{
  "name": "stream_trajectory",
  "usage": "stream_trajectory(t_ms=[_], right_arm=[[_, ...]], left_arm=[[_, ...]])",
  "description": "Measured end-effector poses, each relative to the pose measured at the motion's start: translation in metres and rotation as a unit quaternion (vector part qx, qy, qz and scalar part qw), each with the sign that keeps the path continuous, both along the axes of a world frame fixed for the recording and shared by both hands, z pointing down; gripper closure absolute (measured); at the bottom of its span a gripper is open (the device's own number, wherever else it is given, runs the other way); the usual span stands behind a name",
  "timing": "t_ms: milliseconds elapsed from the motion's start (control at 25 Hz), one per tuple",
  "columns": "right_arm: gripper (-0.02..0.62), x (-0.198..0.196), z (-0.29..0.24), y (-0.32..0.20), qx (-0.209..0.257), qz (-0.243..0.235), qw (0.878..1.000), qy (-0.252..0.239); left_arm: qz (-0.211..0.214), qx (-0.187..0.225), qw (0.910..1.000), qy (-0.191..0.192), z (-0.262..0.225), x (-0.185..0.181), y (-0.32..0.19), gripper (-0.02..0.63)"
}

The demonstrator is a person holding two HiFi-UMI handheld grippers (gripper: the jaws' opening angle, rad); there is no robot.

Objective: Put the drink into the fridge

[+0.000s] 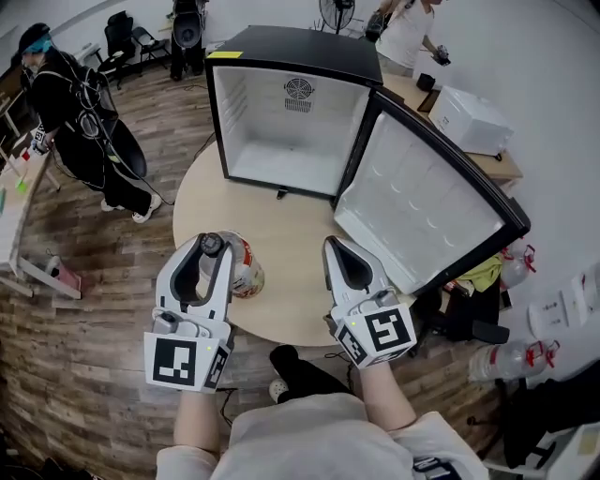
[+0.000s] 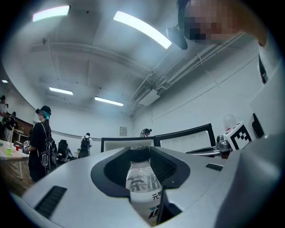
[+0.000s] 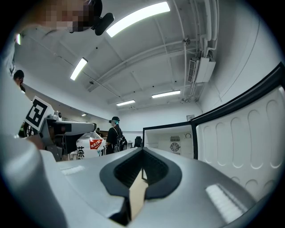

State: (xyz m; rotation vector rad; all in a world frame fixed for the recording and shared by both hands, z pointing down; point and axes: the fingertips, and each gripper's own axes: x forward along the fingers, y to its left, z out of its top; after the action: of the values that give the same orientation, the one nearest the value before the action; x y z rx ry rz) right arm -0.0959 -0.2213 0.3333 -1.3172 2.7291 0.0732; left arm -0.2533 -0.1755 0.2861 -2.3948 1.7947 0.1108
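Observation:
The drink [image 1: 242,269], a clear bottle with a black cap and a white and red label, stands upright between the jaws of my left gripper [image 1: 212,246], which is shut on it over the near left of the round table [image 1: 281,234]. In the left gripper view the bottle [image 2: 143,182] fills the hollow between the jaws. My right gripper [image 1: 336,247] hovers beside it to the right, shut and empty, its tips meeting [image 3: 142,150]. The black fridge [image 1: 292,56] stands on the table's far side with its white inside bare and its door [image 1: 427,197] swung open to the right.
A person in black [image 1: 84,122] stands at the left on the wood floor, and another person [image 1: 408,28] behind the fridge. A white appliance [image 1: 469,117] sits on a desk at the right. Water bottles [image 1: 506,361] lie on the floor at the right.

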Motion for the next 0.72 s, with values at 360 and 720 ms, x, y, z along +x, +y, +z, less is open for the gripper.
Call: stream_trajectory(t_ms=[360,720], right_arm=[[0.584,-0.013,-0.008,-0.066,0.012,0.001,1.0,-0.003],[0.584,-0.016,-0.011,-0.13,0.006,-0.006,1.0,-0.014]], left_arm=[[0.012,-0.007,0.9999,0.001,0.002,-0.009,-0.07,0.463],[0.013,-0.02,0.9997,-0.009,0.0,-0.007,-0.155,0.463]])
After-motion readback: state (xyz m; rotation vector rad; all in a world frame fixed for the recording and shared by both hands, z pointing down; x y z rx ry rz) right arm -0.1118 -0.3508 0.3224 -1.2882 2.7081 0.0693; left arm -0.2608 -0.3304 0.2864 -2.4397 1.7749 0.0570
